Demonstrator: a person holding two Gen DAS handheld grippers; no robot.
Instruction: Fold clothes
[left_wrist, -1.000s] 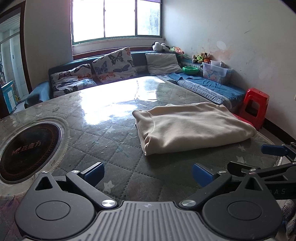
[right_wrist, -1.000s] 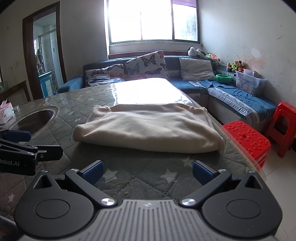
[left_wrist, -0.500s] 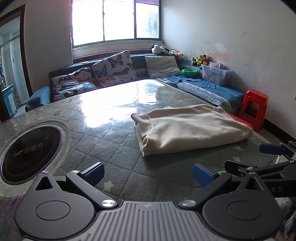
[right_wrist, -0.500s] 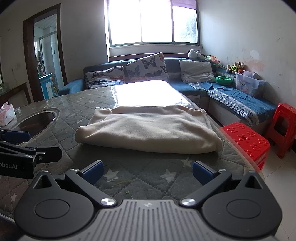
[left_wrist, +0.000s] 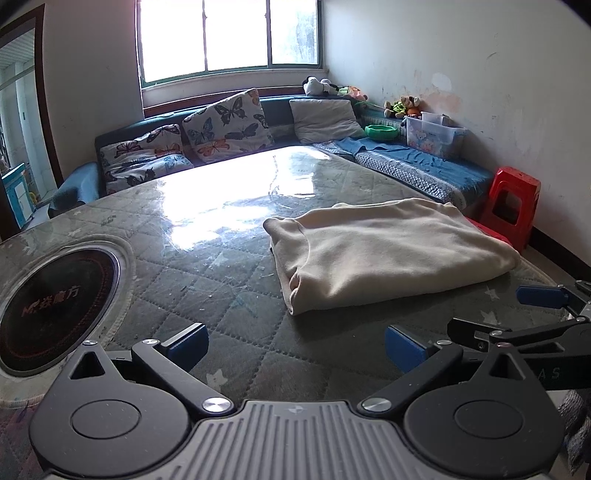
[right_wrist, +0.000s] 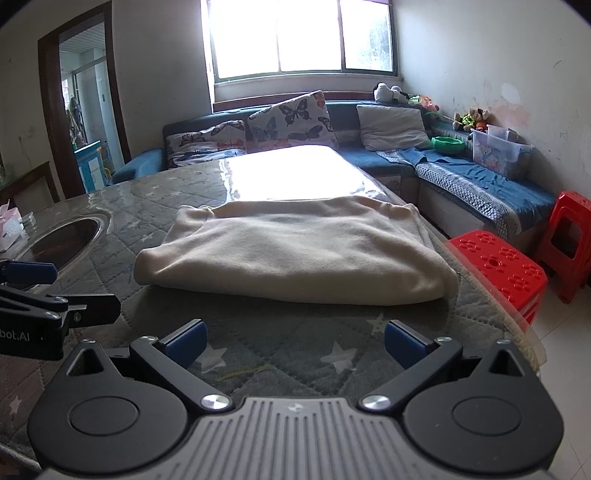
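Both tongs (left_wrist: 295, 345) (right_wrist: 293, 341) agape, empty; folded cream garment (right_wrist: 295, 254) on table (right_wrist: 288, 350)

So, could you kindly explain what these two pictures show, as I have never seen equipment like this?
There is no robot here: a person holds a two-finger gripper in each hand, and each carries a wide-angle camera looking forward along its fingers. One picture comes from the left gripper, the other from the right gripper. Both are open and hold nothing. On the quilted table lies a folded cream garment. An inset round cooktop sits at the left. Behind are a sofa and red stools.
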